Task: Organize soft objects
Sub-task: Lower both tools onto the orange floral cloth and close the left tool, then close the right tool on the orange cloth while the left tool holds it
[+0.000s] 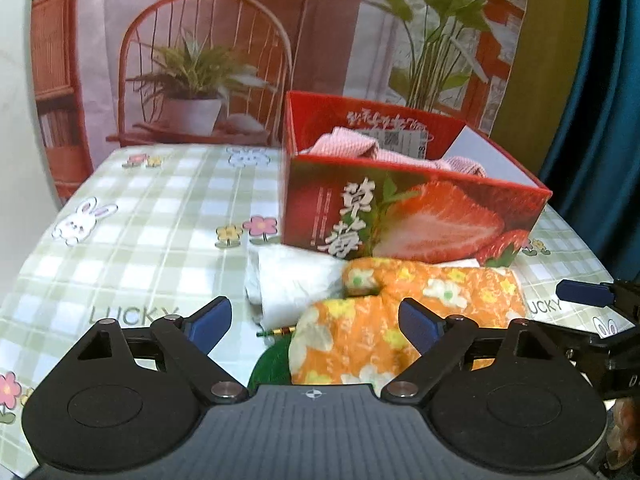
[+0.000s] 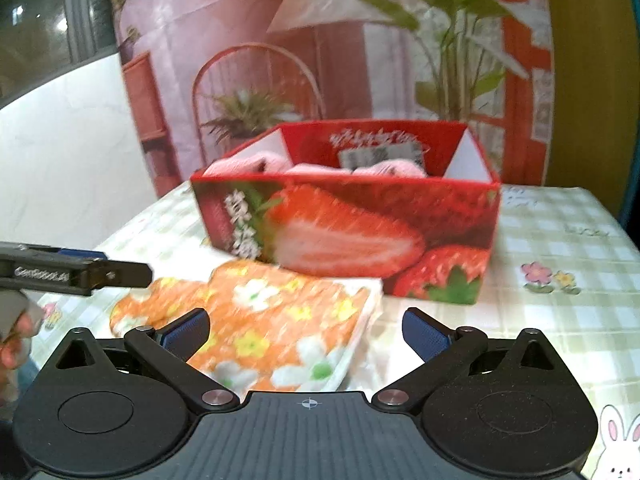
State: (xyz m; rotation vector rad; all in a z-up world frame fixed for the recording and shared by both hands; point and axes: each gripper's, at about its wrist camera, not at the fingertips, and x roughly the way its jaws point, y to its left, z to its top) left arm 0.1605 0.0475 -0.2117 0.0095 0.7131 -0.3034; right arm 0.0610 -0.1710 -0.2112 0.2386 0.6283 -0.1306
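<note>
An orange flowered cloth [image 1: 404, 316] lies folded on the table in front of a red strawberry box [image 1: 404, 216]. A white cloth [image 1: 292, 284] lies to its left, partly under it. A pink cloth [image 1: 360, 148] lies inside the box. My left gripper [image 1: 316, 322] is open, its jaws just short of the orange cloth. In the right wrist view, my right gripper [image 2: 306, 336] is open over the orange cloth [image 2: 276, 320], with the box [image 2: 360, 232] and pink cloth [image 2: 256, 166] behind. The left gripper's body [image 2: 76, 272] shows at the left edge.
A green object [image 1: 272, 364] and a small plug-like pin [image 1: 278, 332] lie under the orange cloth's near edge. The table has a green checked cover [image 1: 140, 220] with rabbits and flowers. A printed backdrop [image 1: 240, 40] hangs behind the table.
</note>
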